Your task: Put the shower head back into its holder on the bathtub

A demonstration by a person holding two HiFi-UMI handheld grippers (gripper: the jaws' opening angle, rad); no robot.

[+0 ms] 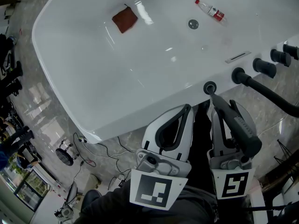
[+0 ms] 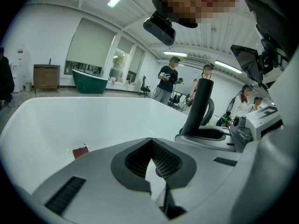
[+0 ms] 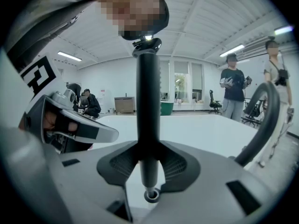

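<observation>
The black shower head (image 1: 236, 122) is a long handle, with my right gripper (image 1: 223, 107) shut on it. Its lower tip (image 3: 148, 190) hangs just above the round holder (image 3: 151, 196) on the white bathtub's rim (image 1: 187, 94). In the head view the holder (image 1: 209, 87) sits right at the tip of the handle. The black hose (image 1: 268, 94) runs off to the right from a fitting on the rim. My left gripper (image 1: 188, 108) hovers beside the right one, shut and holding nothing. From the left gripper view the handle (image 2: 200, 104) stands upright to the right.
A red cloth (image 1: 124, 19), a drain (image 1: 193, 24) and a small plastic bottle (image 1: 211, 10) lie inside the tub. Black tap knobs (image 1: 264, 67) stand on the rim at right. Cables and a stand (image 1: 65, 155) lie on the marble floor at left. People stand in the background (image 3: 233, 90).
</observation>
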